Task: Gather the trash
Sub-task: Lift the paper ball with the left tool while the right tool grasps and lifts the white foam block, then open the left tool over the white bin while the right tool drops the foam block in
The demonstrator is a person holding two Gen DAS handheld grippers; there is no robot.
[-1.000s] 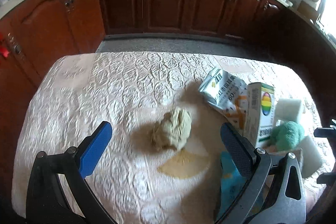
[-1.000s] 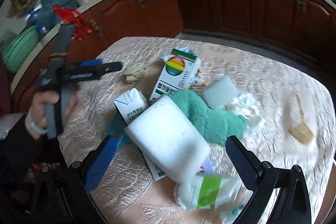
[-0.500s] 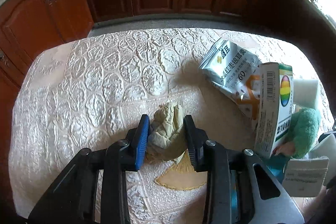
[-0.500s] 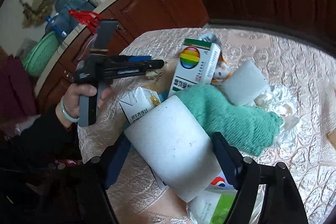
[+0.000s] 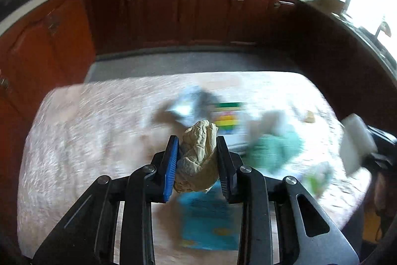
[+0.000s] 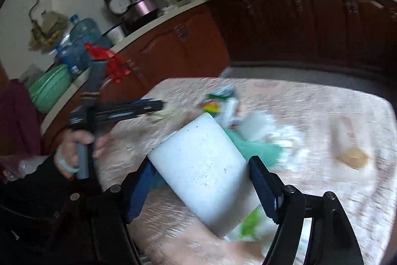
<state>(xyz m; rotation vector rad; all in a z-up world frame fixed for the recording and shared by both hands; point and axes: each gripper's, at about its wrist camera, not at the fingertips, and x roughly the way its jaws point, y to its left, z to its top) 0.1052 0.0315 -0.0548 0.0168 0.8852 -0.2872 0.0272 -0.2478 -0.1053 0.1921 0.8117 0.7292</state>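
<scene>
My left gripper is shut on a crumpled beige paper wad and holds it above the table. It also shows at the left of the right wrist view. My right gripper is shut on a white foam block, lifted off the table; the block also shows at the right of the left wrist view. On the table, blurred, lie a rainbow-printed carton, a silver pouch, a green fuzzy cloth and a blue packet.
The table has a cream embossed cloth. A tan spill marks its right side. White crumpled paper and a green-and-white wrapper lie near the cloth. Dark wood cabinets run behind.
My left gripper closed on the paper wad and has lifted it off the table. My right gripper closed on the foam block and raised it. Both views are blurred by motion.
</scene>
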